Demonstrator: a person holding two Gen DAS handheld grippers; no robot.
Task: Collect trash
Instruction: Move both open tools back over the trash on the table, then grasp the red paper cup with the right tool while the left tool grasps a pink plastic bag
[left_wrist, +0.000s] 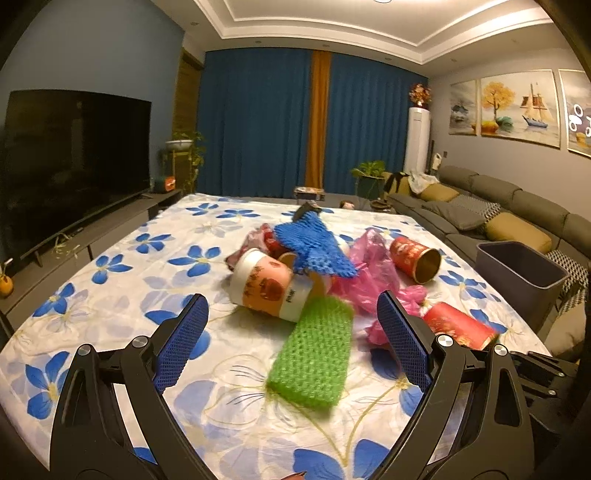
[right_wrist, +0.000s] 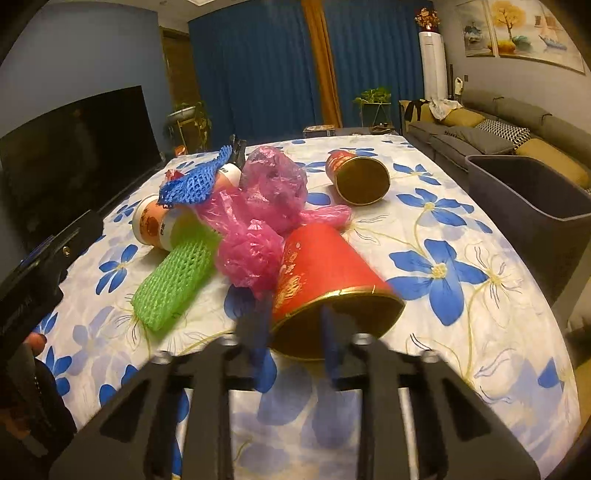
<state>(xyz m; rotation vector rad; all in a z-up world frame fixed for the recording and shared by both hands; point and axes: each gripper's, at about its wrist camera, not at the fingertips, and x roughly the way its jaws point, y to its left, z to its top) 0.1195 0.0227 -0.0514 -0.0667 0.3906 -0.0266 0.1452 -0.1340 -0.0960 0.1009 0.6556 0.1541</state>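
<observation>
The right gripper (right_wrist: 295, 332) is smeared by motion blur in its own view, so its blue fingertips (right_wrist: 258, 332) sit at the gold rim of the near red paper cup (right_wrist: 325, 266) without showing clearly whether the pads press the cup wall. The blue foam net (left_wrist: 314, 243) and the pink plastic bag (left_wrist: 369, 266) cover much of the pile beneath, hiding most of a second white cup (right_wrist: 231, 173) and a dark object (left_wrist: 306, 210) behind them. The grey bin (right_wrist: 535, 199) is cut off by the right edge, and print on the white paper cup (left_wrist: 266, 284) is too blurred to read.
</observation>
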